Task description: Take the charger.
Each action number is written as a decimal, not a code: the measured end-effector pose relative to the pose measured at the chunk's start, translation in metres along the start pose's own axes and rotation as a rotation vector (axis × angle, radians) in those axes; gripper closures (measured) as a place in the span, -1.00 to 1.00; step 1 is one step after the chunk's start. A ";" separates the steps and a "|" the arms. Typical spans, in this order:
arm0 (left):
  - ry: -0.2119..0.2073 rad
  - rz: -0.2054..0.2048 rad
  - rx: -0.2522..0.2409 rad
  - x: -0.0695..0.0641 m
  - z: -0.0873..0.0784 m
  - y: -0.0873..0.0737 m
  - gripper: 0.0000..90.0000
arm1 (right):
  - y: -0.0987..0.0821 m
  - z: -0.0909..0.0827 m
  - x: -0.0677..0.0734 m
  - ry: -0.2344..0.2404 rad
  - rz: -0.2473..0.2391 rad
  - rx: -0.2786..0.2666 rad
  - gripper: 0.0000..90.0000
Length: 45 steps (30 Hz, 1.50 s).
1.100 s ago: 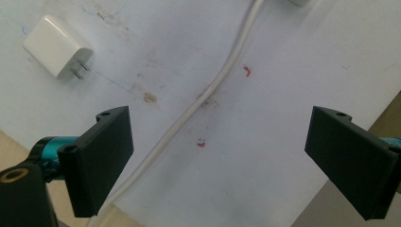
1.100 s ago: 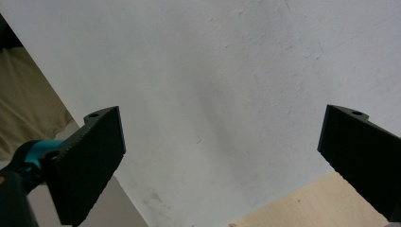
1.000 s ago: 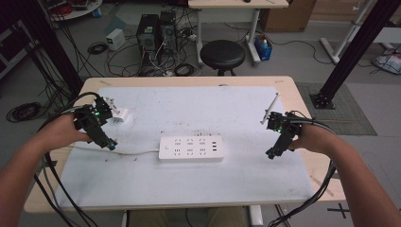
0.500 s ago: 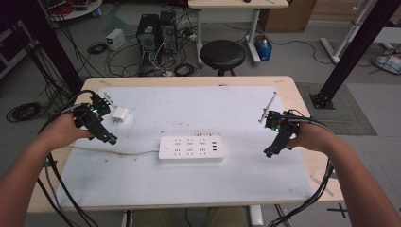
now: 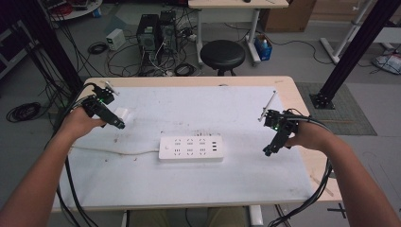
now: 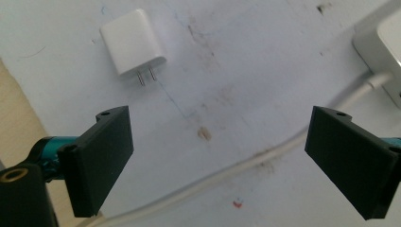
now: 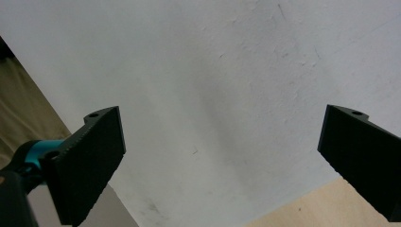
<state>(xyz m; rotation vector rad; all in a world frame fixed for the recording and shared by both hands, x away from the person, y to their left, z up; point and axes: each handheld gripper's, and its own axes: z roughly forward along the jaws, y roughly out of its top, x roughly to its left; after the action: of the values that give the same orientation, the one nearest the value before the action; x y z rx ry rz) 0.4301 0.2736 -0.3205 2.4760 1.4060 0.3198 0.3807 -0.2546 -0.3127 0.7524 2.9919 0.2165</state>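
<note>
The left claw (image 5: 119,126) hovers over the white-covered wooden tabletop (image 5: 198,189) with its jaws spread wide and empty. Just beyond it lies the small white square plug adapter (image 6: 132,42), flat on the cover with its two metal prongs pointing back toward the claw, apart from both jaws. A white cable (image 6: 246,165) crosses under the claw to the white rectangular power strip (image 5: 191,148), which sits mid-tabletop. The right claw (image 5: 267,152) hangs near the tabletop's right edge, well apart from the strip, its jaws likewise spread and holding nothing.
</note>
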 end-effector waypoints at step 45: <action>0.060 -0.321 -0.007 0.062 0.114 0.020 -0.52 | 0.008 0.002 0.004 0.008 0.012 0.023 -0.98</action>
<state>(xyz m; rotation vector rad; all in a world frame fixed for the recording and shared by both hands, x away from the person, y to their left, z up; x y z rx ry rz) 0.5141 0.3033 -0.4174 2.2018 1.7895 0.3292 0.3813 -0.2453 -0.3138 0.7735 3.0032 0.1871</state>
